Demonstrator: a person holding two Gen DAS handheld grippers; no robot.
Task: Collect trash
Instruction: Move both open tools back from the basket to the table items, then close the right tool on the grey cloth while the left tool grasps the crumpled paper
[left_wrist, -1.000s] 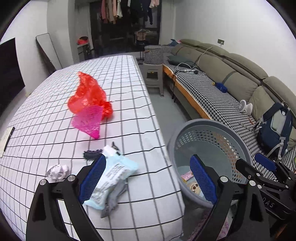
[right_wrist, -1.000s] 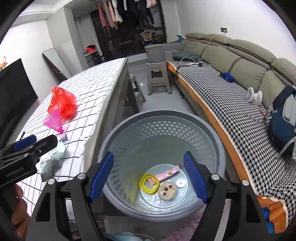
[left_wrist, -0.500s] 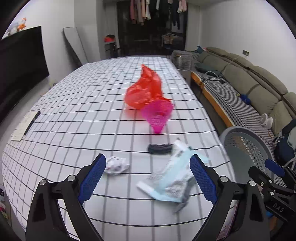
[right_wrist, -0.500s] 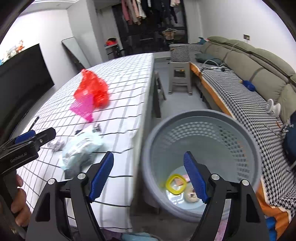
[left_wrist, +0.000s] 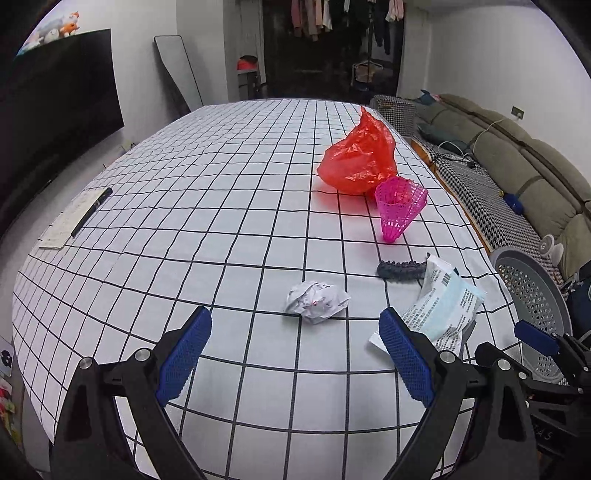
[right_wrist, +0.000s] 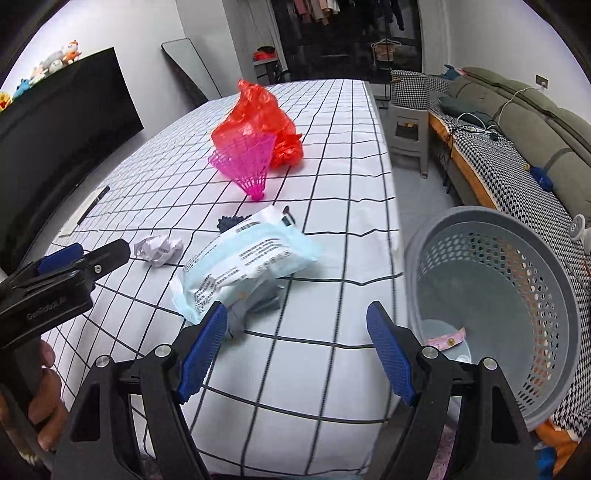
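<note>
Paper ball lies centre frame on the bench, dead ahead of left gripper, jaws wide to straddle it | wrapper before right gripper, jaws wide, empty | basket lower right, beside bench edge for quick drops

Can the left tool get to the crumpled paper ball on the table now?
Probably yes. The left tool is open and empty, and the crumpled paper ball lies just ahead between its fingers, with only bare tablecloth between.
</note>
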